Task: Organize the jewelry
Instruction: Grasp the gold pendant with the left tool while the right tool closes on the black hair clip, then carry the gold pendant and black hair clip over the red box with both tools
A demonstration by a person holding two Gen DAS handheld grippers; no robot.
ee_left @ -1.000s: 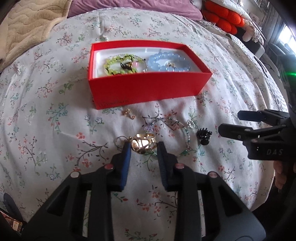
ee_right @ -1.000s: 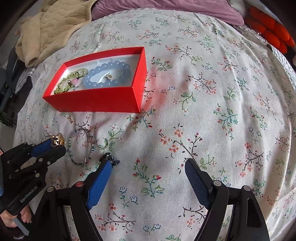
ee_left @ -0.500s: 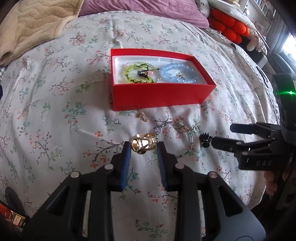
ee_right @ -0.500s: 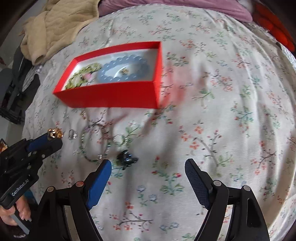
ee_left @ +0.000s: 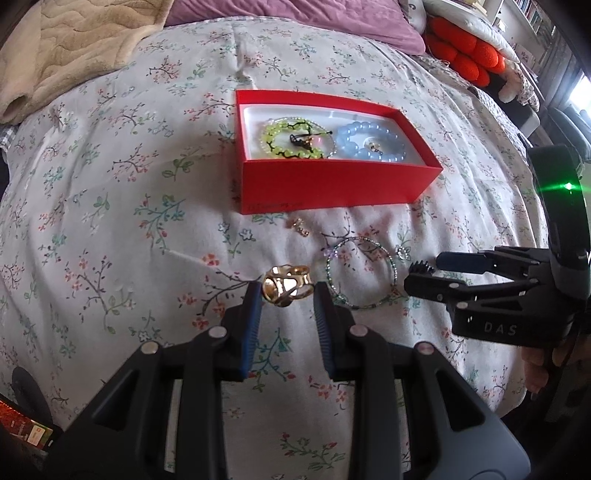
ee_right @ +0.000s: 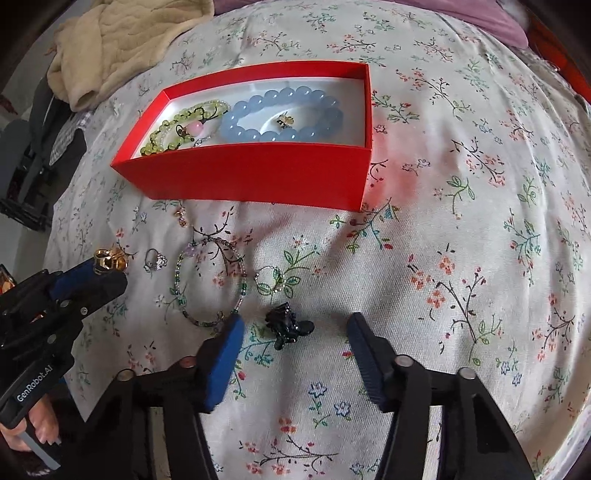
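Note:
A red box point(ee_left: 332, 184) point(ee_right: 258, 177) on the flowered bedspread holds a green bead bracelet point(ee_left: 291, 138) and a blue bead bracelet point(ee_right: 284, 114). My left gripper point(ee_left: 288, 295) is shut on a gold openwork ring point(ee_left: 288, 290) point(ee_right: 109, 260), in front of the box. My right gripper point(ee_right: 293, 328) points down over a small black hair clip point(ee_right: 288, 325) point(ee_left: 421, 266). Its jaws are closing, with the clip between them and the pads clear of it. A thin beaded bangle point(ee_right: 210, 280), two small silver rings point(ee_right: 155, 260) point(ee_right: 271, 277) and a tiny gold charm point(ee_right: 181, 216) lie loose nearby.
A beige blanket point(ee_right: 122, 44) is bunched at the far left of the bed. A purple pillow point(ee_left: 295, 14) and an orange cushion point(ee_left: 465, 55) lie along the far side. The bedspread point(ee_right: 461, 221) right of the box is bare fabric.
My right gripper has moved left and a little down until the black clip sits between its jaws, which have narrowed. The left gripper still holds the gold ring.

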